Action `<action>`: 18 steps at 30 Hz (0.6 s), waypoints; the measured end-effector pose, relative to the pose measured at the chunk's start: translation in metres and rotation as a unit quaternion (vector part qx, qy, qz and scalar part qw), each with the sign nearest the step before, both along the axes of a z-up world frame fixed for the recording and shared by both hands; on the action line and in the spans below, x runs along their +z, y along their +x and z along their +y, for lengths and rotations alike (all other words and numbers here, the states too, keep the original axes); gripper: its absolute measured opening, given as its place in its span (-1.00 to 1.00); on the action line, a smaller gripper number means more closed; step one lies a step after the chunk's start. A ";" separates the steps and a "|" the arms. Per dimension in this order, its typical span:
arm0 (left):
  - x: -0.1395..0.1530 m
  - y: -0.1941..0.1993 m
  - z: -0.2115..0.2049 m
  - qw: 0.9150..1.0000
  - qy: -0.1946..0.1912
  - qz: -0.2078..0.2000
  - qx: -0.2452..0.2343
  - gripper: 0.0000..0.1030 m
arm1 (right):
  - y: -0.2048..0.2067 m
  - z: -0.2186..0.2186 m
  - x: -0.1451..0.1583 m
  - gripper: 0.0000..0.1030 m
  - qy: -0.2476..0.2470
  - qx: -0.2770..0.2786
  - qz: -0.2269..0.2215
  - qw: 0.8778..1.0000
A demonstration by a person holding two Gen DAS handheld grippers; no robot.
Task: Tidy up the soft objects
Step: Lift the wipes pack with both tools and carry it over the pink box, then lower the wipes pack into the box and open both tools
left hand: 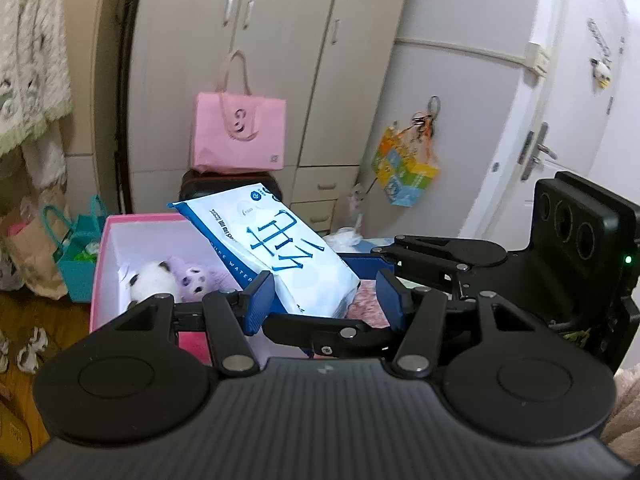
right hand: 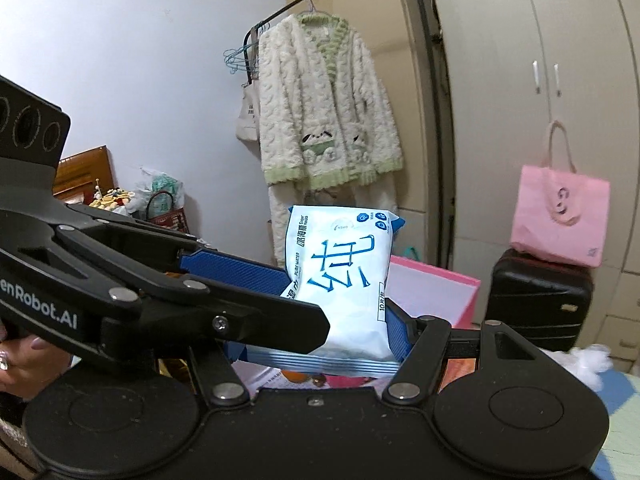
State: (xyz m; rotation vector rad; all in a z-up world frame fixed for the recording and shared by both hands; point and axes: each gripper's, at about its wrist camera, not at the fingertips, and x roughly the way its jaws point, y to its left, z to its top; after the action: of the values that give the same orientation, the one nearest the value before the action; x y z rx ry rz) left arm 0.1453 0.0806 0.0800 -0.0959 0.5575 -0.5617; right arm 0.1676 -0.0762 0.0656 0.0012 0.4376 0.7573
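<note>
1. Wet-wipe pack (left hand: 276, 248): soft, glossy white plastic pouch with pale dots, blue edging and large blue characters; pillow-shaped, crimped seal at its ends. It is held tilted above the near corner of the pink box, its lower end between the grippers.

2. Right gripper (right hand: 316, 312): black linkage arms, blue ribbed pads. It is pinching the lower part of the wet-wipe pack; in the right wrist view the pack stands upright between its pads.

3. Left gripper (left hand: 326, 300): same build. Its fingers are spread; the left pad (left hand: 259, 300) touches or lies just beside the pack's edge, the right pad stands apart from it. The right gripper's arm crosses in front of it.

4. Pink box (left hand: 105, 264): rigid card, square, pink outside, white inside, open at the top. It holds plush toys.

5. Plush toys (left hand: 176, 280): fuzzy, rounded; one white with dark patches, one lilac with a pale face, lying together at the box bottom.

6. Pink tote bag (left hand: 239, 136): matte non-woven fabric, flat rectangle with long loop handles; it stands on a black hard-shell suitcase (right hand: 538, 304) with ribbed sides.

7. Fleece jacket (right hand: 328, 108): thick cream pile, green trim, on a hanger on a dark rail.

8. Teal bag (left hand: 80, 256): small, with handles, on the floor beside the box; contents unclear.

9. Wardrobe (left hand: 248, 60): smooth pale doors, metal handles.
</note>
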 end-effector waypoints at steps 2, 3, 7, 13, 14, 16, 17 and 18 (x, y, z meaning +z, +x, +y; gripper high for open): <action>-0.008 0.008 0.009 1.000 -0.006 0.010 0.004 0.05 | 0.009 0.006 -0.007 0.38 0.002 0.007 0.014 1.000; -0.012 0.013 0.013 1.000 -0.008 0.017 0.006 0.05 | 0.014 0.010 -0.011 0.38 0.001 0.010 0.022 1.000; -0.032 0.033 0.026 0.998 -0.016 0.049 0.019 0.05 | 0.034 0.027 -0.026 0.38 -0.016 0.021 0.052 0.998; -0.061 0.065 0.044 0.994 -0.027 0.103 0.032 0.05 | 0.063 0.048 -0.051 0.38 -0.037 0.029 0.101 0.994; -0.065 0.071 0.046 0.993 -0.027 0.111 0.032 0.05 | 0.067 0.051 -0.054 0.38 -0.041 0.029 0.107 0.993; -0.075 0.082 0.052 0.991 -0.031 0.130 0.031 0.05 | 0.076 0.057 -0.062 0.38 -0.045 0.027 0.124 0.991; -0.079 0.085 0.054 0.989 -0.032 0.140 0.032 0.04 | 0.078 0.059 -0.065 0.38 -0.048 0.028 0.131 0.990; -0.082 0.087 0.056 0.988 -0.031 0.148 0.032 0.04 | 0.080 0.060 -0.068 0.38 -0.050 0.029 0.137 0.989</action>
State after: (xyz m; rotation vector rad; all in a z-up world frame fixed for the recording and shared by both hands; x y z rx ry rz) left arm 0.2328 0.1361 -0.0024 -0.2577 0.8229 -0.5054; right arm 0.2478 -0.0157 -0.0026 -0.0020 0.7394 0.7943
